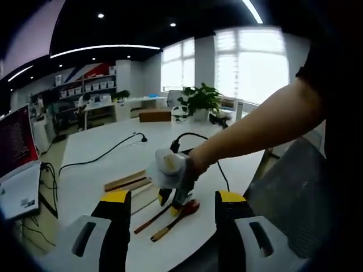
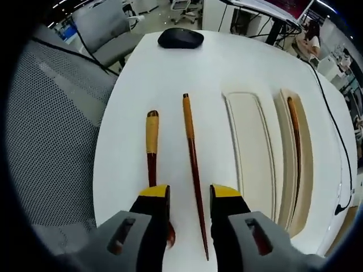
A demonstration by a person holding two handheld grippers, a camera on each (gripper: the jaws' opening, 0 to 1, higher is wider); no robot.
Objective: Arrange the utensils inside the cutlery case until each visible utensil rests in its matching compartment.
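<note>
One chopstick (image 2: 294,141) in case (image 2: 249,147)

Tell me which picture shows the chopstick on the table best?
The right gripper view. There the loose chopstick lies full length on the white table, running up between the jaws of the right hand-held gripper. In the left gripper view it is a thin, far-off stick, partly hidden by the person's hand.
</note>
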